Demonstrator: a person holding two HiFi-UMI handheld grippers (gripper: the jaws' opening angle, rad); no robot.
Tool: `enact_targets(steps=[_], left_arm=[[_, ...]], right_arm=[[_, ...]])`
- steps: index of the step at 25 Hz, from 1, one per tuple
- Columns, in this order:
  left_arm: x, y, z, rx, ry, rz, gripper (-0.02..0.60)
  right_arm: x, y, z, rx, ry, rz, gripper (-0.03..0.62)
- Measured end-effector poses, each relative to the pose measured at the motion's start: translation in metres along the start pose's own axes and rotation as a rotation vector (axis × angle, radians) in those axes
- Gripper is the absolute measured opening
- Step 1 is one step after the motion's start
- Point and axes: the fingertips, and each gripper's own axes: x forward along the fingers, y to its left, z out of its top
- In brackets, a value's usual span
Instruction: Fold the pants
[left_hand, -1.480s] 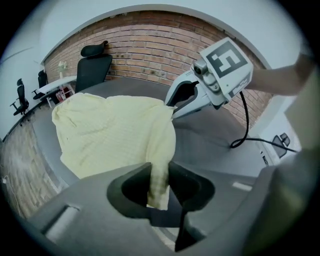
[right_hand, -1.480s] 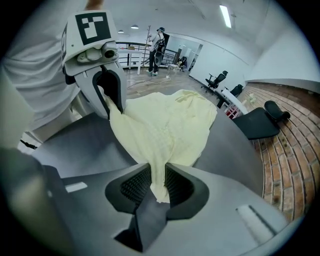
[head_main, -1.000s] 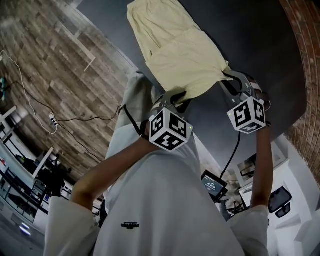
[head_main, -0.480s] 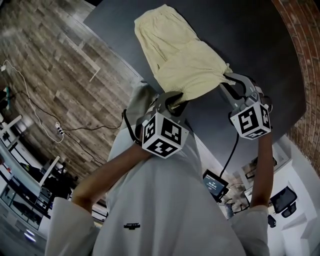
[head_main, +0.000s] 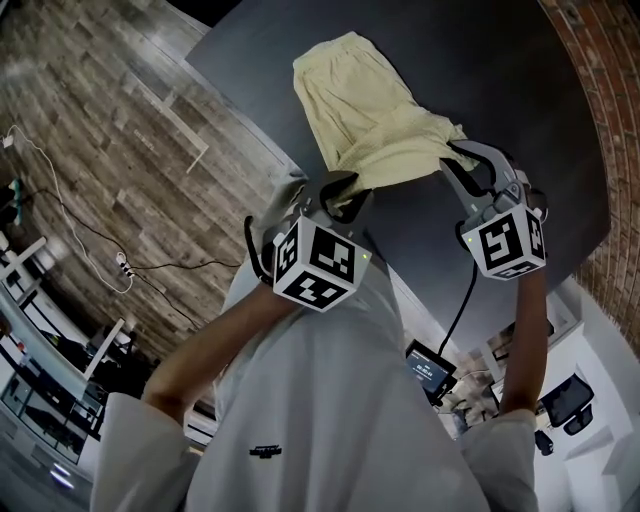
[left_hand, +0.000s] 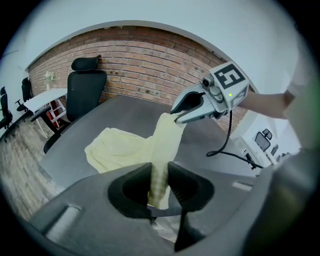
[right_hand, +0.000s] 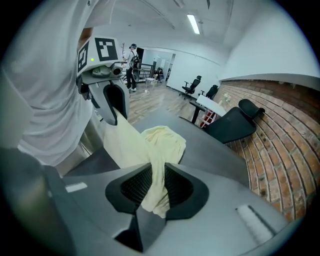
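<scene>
Our left gripper (left_hand: 159, 169) and right gripper (right_hand: 156, 172) each pinch a bunched corner of the soft pale-yellow pants (head_main: 365, 110), cloth partly hiding the ribbed pads (right_hand: 135, 185), while the far end lies crumpled on the smooth dark table (head_main: 500, 90).

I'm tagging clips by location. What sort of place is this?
Probably an open-plan office or lab workspace: a black office chair stands beside a white desk, and a strip light runs along the ceiling of a long room.
</scene>
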Motion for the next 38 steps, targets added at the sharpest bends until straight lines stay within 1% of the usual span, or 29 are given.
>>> enact_targets(steps=[11,19,26,33,35,38], left_arm=[[-0.012,0.074,0.021,-0.021,-0.026,0.032,0.106],[-0.009,0.124,0.032,-0.026,-0.015,0.045,0.107],[0.009,0.167,0.026,-0.04,0.021,0.059,0.107],[0.033,0.199,0.01,-0.08,0.073,0.063,0.107],[0.037,0.205,0.006,-0.067,0.084,0.077,0.117],[0.041,0.213,-0.001,-0.014,0.1,0.117,0.14]], right_arm=[[0.031,-0.045,0.049,0.008,-0.021,-0.055,0.086],[0.062,-0.075,0.071,0.026,-0.02,-0.065,0.086],[0.102,-0.096,0.082,0.05,0.005,-0.069,0.089],[0.144,-0.106,0.084,0.11,0.011,-0.062,0.1],[0.153,-0.109,0.083,0.137,0.006,-0.064,0.108],[0.165,-0.11,0.083,0.17,0.011,-0.084,0.12]])
